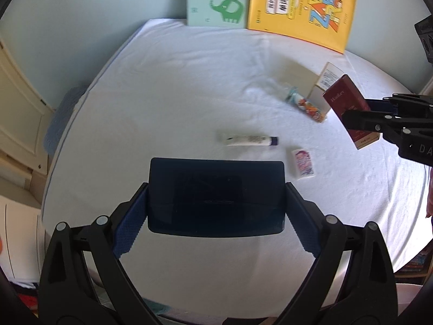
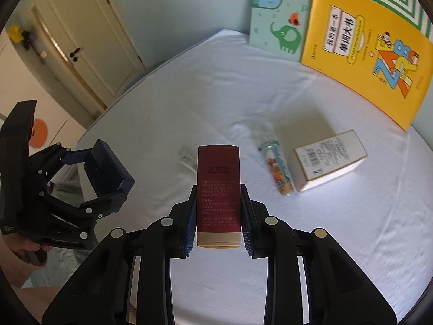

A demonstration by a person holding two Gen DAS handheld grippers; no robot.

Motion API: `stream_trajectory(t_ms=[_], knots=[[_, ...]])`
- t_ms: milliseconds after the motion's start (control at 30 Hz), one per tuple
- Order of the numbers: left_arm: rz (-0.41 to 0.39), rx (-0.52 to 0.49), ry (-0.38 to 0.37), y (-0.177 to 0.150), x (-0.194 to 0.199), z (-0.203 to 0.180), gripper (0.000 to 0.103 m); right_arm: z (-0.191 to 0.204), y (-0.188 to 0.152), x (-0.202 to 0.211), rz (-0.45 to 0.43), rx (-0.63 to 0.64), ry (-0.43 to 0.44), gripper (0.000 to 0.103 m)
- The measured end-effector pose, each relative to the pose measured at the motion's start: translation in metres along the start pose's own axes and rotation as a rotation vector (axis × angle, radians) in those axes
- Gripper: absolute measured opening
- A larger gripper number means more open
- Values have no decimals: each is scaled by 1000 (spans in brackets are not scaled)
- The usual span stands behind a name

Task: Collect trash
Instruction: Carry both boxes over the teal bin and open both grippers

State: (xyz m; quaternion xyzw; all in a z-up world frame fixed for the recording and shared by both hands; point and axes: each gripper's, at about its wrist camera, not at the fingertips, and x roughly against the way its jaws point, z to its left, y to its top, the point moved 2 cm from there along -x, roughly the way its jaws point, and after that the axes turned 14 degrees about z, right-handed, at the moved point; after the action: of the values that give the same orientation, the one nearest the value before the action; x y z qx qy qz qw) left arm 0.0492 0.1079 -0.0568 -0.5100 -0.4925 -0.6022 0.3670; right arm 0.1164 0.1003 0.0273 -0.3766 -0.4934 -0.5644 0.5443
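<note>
My left gripper (image 1: 216, 214) is shut on a dark blue bin (image 1: 216, 197), held above the white bed; it also shows at the left of the right wrist view (image 2: 108, 178). My right gripper (image 2: 218, 211) is shut on a dark red carton (image 2: 218, 187), lifted off the sheet; the carton shows at the right of the left wrist view (image 1: 349, 105). On the sheet lie a white tube (image 1: 247, 140), a small pink-and-white packet (image 1: 303, 163), a colourful clear wrapper (image 2: 276, 168) and a white box (image 2: 327, 159).
Picture books, a green one (image 2: 278, 19) and a yellow one (image 2: 368, 51), lean on the wall at the bed's far edge. A door (image 2: 89, 40) stands at the left. The white sheet (image 2: 351, 230) is wrinkled.
</note>
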Motion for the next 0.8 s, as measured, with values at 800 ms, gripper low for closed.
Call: stream_trajectory(t_ms=[800], knots=[[13, 516, 99, -163, 21, 192, 92, 258, 67, -69, 134, 575, 188, 29]])
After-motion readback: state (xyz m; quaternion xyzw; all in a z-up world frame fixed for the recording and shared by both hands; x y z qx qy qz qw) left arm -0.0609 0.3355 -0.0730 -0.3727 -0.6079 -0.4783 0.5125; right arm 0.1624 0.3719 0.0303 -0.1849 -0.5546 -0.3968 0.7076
